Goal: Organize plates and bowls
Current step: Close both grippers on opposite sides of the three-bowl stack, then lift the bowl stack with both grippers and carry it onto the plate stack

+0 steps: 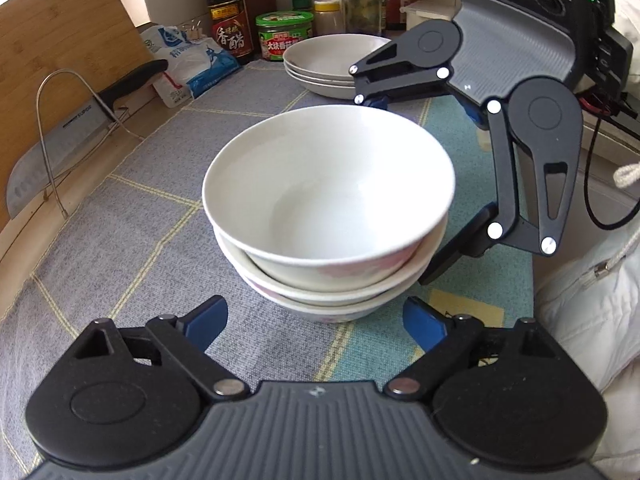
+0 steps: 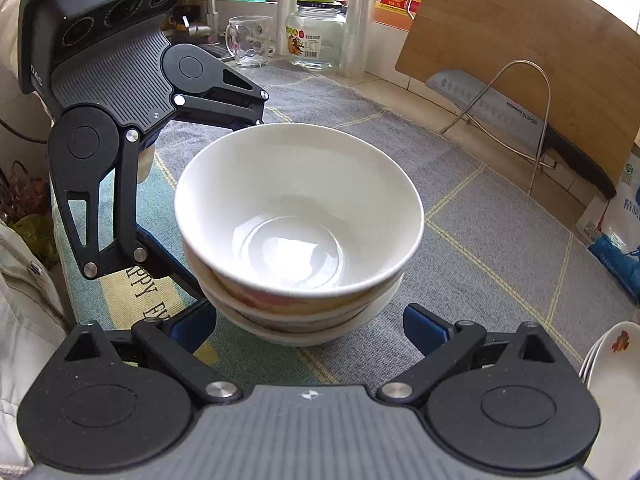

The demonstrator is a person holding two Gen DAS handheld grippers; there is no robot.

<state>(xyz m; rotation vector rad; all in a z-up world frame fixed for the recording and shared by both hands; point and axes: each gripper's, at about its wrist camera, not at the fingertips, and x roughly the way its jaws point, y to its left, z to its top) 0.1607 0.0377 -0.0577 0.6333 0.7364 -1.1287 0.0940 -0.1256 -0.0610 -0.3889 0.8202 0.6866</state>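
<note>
Grey checked cloth, stacked bowls; cutting board behind

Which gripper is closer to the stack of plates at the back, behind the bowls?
Right. The right gripper reaches over from the bowl stack's far side, one finger just in front of the stack of plates. The left gripper sits on the bowls' near side, farther from the plates.

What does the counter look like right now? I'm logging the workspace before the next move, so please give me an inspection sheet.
Surface: grey checked cloth mat.
Job's things: stack of white ceramic bowls; stacked shallow white plates behind.
Clutter: steel cleaver on wire rack, bamboo cutting board, dark sauce bottle, glass jar.
Grippers: left gripper and right gripper open, flanking the bowls.
Cables: black cable.
Surroundings: white sleeve.
</note>
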